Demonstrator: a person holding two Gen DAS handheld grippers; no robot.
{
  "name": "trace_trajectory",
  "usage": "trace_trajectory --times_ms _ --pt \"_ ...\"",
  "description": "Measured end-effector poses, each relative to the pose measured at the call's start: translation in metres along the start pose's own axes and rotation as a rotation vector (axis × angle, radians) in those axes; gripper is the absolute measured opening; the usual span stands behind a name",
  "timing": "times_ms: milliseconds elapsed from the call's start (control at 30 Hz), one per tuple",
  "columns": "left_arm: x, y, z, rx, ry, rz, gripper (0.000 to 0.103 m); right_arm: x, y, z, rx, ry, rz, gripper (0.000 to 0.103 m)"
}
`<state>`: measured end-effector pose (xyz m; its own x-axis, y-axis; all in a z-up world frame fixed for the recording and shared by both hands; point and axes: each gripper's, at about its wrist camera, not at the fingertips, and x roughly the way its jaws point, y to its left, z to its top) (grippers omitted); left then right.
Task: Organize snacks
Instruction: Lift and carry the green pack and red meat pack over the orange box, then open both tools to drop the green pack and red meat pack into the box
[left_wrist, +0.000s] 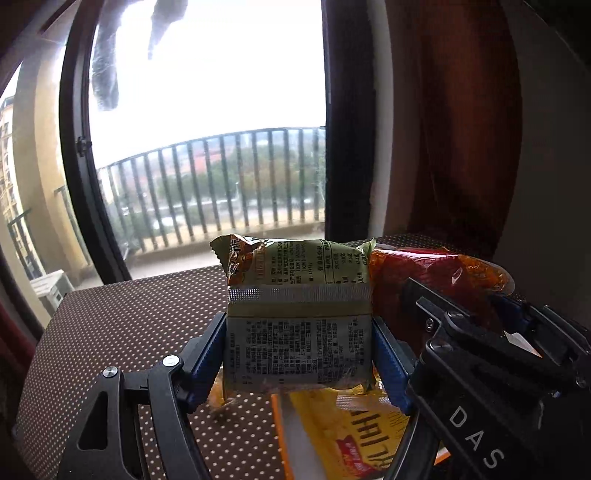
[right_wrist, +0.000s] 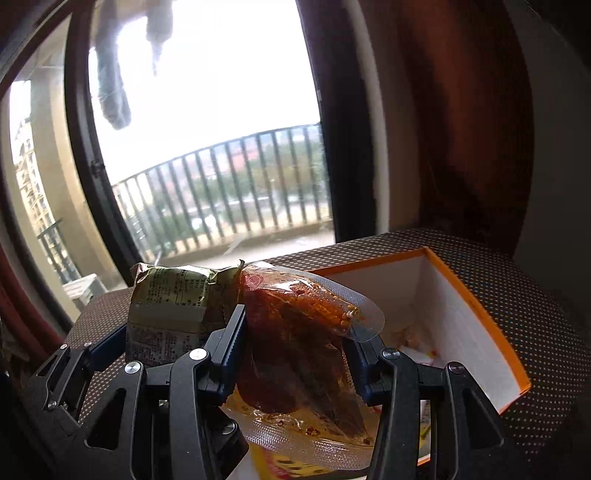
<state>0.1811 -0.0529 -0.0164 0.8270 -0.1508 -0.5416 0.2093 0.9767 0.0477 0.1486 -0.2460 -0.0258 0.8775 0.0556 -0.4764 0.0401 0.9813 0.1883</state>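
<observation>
Setting is a dark brown tabletop (left_wrist: 122, 332) with a white dot pattern, pushed up against a big balcony window (left_wrist: 207, 110) with railings outside and a brownish curtain (right_wrist: 469, 129) off to the side.

Closest in, the left gripper (left_wrist: 299, 350) is pinching a green snack packet (left_wrist: 299, 317) across its lower half, blue pads flat on both side edges, packet standing upright between them. Right next to it, the right gripper (right_wrist: 295, 354) is clamped on a clear vacuum pouch of reddish spicy stuff (right_wrist: 295, 325), which sticks up and forward past the fingertips. The two packets are basically side by side, nearly touching.

Below and ahead of the right claw sits the white box with an orange rim (right_wrist: 476, 314), open at the top. Directly under both claws there's already a yellow packet (left_wrist: 354, 439) lying in it, plus a few smaller wrappers further in that I can't make out.

My take on doing this bit well: both hands are loaded and crowded together, so drop one first. I'd lower the red pouch down into the free space to the right of its claw before letting go, since it's floppy and could catch on the rim. Then bring the green one in beside it, laid flat so it doesn't perch on the yellow packet.
</observation>
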Motion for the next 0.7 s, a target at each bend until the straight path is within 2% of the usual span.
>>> trace_trajectory --times_ms 433,633,700 --pt "0.052 -0.019 0.014 0.066 0.094 -0.081 0.076 0.029 -0.035 0.010 0.086 0.044 -0.081 0.052" --pt "0.084 -0.024 0.022 0.078 0.212 -0.114 0.076 0.049 -0.056 0.013 0.134 0.096 -0.110 0.052" --pt "0.093 -0.024 0.024 0.076 0.262 -0.128 0.083 0.053 -0.059 0.013 0.140 0.107 -0.117 0.052"
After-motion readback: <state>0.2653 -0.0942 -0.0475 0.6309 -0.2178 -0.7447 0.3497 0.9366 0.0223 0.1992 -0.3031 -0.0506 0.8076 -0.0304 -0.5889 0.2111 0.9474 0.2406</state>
